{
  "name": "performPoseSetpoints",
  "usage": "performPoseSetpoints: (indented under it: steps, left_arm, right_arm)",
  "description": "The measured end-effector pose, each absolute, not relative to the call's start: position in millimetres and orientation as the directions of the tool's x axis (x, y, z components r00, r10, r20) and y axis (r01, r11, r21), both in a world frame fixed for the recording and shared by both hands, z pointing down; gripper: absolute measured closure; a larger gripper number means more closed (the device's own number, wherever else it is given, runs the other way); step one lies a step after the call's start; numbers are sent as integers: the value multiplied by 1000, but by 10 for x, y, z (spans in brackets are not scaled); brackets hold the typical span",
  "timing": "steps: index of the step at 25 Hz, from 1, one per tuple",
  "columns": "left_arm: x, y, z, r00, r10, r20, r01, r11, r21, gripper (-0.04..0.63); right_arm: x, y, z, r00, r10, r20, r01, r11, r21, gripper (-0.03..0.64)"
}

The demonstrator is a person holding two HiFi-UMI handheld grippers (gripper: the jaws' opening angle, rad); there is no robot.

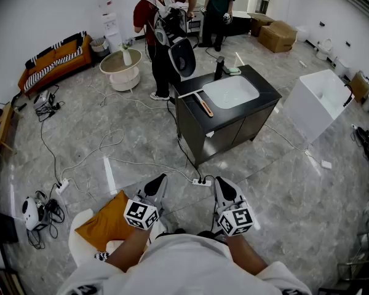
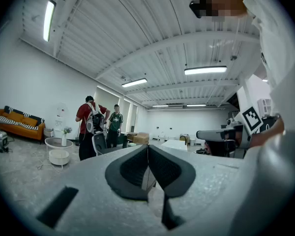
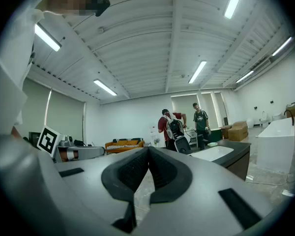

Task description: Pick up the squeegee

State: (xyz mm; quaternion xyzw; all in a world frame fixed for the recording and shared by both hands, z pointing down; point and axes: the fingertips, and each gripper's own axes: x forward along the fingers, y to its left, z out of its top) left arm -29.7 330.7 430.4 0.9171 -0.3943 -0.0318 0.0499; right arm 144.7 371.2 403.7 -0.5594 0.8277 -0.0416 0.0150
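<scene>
The squeegee point(image 1: 202, 103), with a wooden handle and a pale blade, lies on the left part of the dark sink cabinet's top point(image 1: 190, 109), beside the white basin point(image 1: 230, 91). Both grippers are held low and close to my body, far short of the cabinet. My left gripper point(image 1: 157, 184) is shut with nothing in it; its black pads point(image 2: 132, 168) meet. My right gripper point(image 1: 223, 188) is also shut and empty, pads point(image 3: 162, 170) together. The right gripper view shows the cabinet point(image 3: 233, 156) ahead at the right; the squeegee cannot be made out there.
Two people point(image 1: 163, 29) stand behind the cabinet next to a black chair point(image 1: 183, 57). Cables and a power strip point(image 1: 201, 181) lie on the floor between me and the cabinet. A white tub point(image 1: 320, 103) stands right, a round table point(image 1: 121, 66) back left, an orange cushion point(image 1: 107, 223) near my left.
</scene>
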Motion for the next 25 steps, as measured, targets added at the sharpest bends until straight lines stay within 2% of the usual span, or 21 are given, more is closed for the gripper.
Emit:
performPoseSetpoints:
  steps: [25]
  left_arm:
    - [-426,3195,4307,712,-700,-60,-684,-710,167,580]
  right_arm:
    - [1390,3639,3983,-396,-918,17,-914,393,-98,601]
